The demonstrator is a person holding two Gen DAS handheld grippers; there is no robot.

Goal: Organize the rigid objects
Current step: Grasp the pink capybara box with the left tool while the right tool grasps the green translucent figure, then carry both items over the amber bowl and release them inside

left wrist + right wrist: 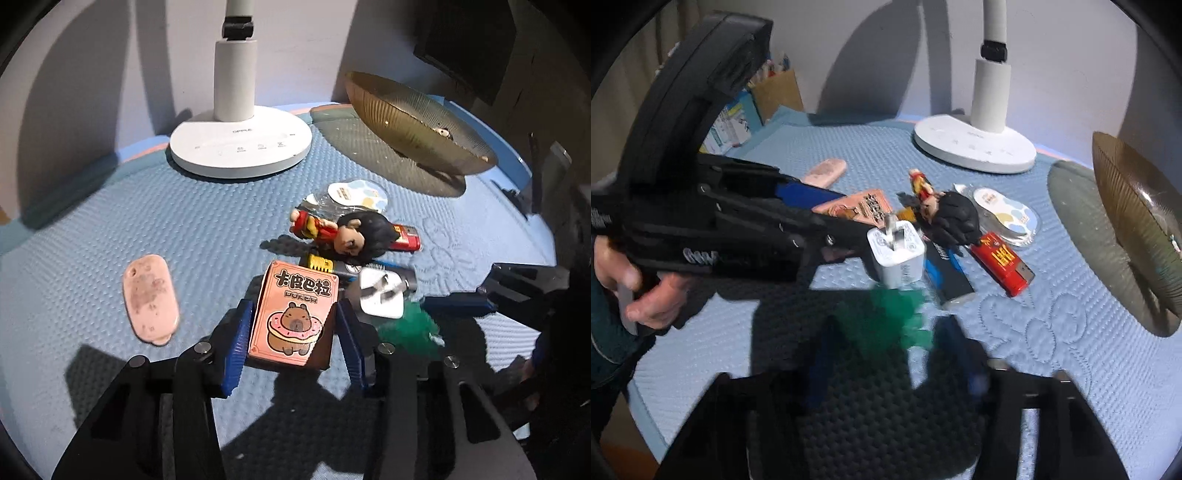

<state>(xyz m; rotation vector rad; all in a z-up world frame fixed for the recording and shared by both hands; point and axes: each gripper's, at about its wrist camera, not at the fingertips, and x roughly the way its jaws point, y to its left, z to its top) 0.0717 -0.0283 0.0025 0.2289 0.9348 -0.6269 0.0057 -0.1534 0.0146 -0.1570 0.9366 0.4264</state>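
Just starting: left gripper (293,332) jaws squeezing pink cardboard card box (295,314); right gripper (897,354) jaws open, empty; toys ahead unsorted.

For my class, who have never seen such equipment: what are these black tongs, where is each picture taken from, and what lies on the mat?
No robot here: a person holds one hand-held two-finger gripper in each hand, each carrying a camera looking along its fingers. In the left camera's picture, the left gripper straddles a pink capybara card box. The right camera's picture shows the right gripper, blurred, near a green object. On the blue mat lie a white charger plug, a red lighter, a dark-haired figurine, a lamp base and a golden bowl.
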